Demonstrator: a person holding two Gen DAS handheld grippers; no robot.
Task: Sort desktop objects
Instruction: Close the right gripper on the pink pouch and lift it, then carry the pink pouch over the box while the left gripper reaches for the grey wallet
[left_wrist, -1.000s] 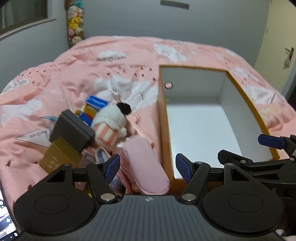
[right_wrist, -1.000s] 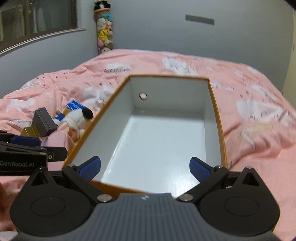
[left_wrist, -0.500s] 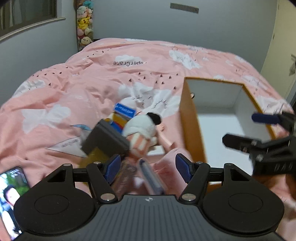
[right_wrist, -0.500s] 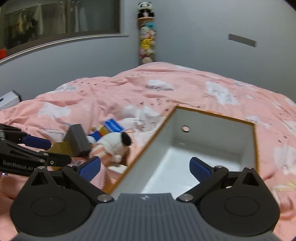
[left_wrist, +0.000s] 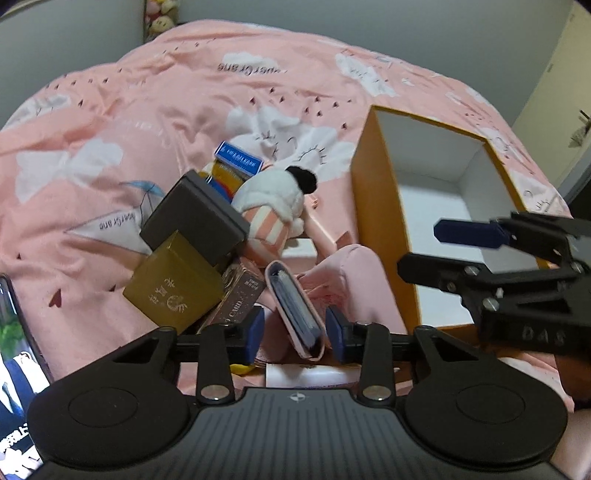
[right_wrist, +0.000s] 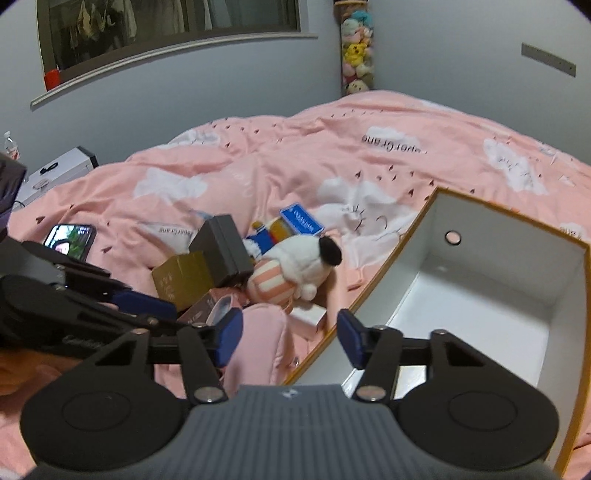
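L claw (left_wrist: 294, 334) closing round pink wallet (left_wrist: 295, 308), beside box (left_wrist: 376, 229) edge.

1. A bed with a pink cloud-print duvet (left_wrist: 177, 110) carries everything.
2. An open orange box (left_wrist: 373, 221) lies at 3 o'clock.
3. A heap of small boxes and a plush toy (left_wrist: 275, 195) lies centrally.
4. A lit phone (right_wrist: 70, 240) lies at 9 o'clock.

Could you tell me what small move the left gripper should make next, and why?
Probably finish closing on the slim pink card wallet, then lift. The left gripper has its closing jaws on either side of the wallet's lower end, not visibly pressing yet, and the open orange box with white inside sits empty alongside.
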